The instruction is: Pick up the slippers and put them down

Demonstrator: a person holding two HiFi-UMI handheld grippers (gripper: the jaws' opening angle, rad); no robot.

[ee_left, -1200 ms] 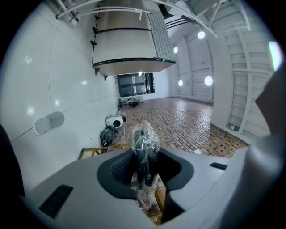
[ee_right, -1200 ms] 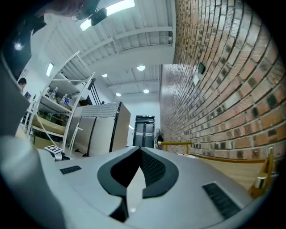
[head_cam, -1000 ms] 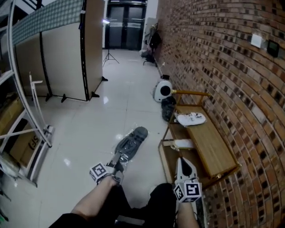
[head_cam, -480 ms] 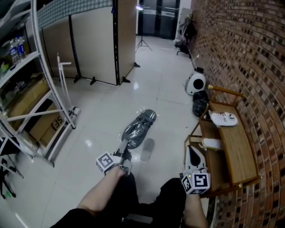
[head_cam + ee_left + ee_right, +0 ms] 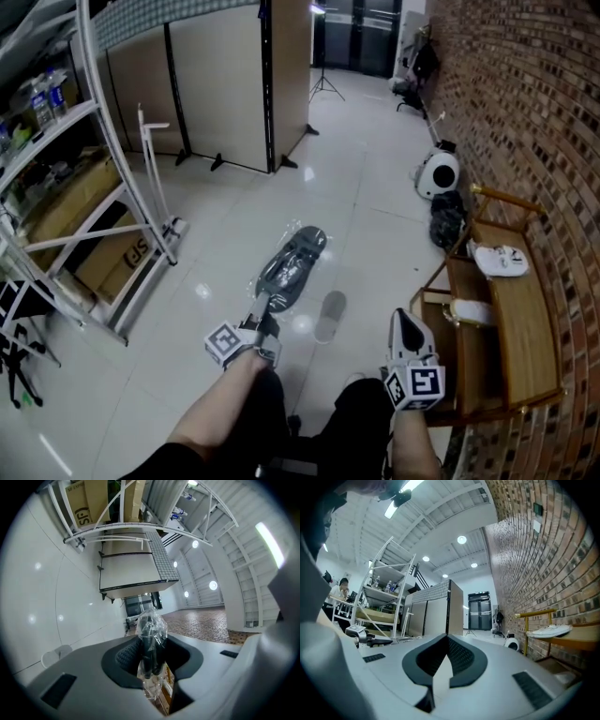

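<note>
A dark grey slipper [image 5: 292, 265] wrapped in clear plastic hangs above the white floor, and my left gripper [image 5: 263, 317] is shut on its near end. In the left gripper view the wrapped slipper [image 5: 151, 634] stands pinched between the dark pads of the left gripper [image 5: 151, 660]. My right gripper [image 5: 406, 324] is beside it at the lower right, shut with nothing in it. The right gripper view shows the right gripper [image 5: 447, 640] with its tips touching. A white slipper [image 5: 502, 261] lies on top of the wooden bench [image 5: 525, 328], and another white slipper [image 5: 469, 310] lies on its lower shelf.
The brick wall [image 5: 544, 112] runs along the right behind the bench. A white round appliance [image 5: 438, 173] and a dark bag [image 5: 447, 223] sit on the floor beyond it. A white metal rack [image 5: 94, 187] with cardboard boxes [image 5: 103, 253] fills the left. Beige partitions [image 5: 216, 84] stand behind.
Both grippers have swung left, away from the bench, which now sits further right in the view. The wrapped slipper stays in the left gripper. The right gripper stays shut.
</note>
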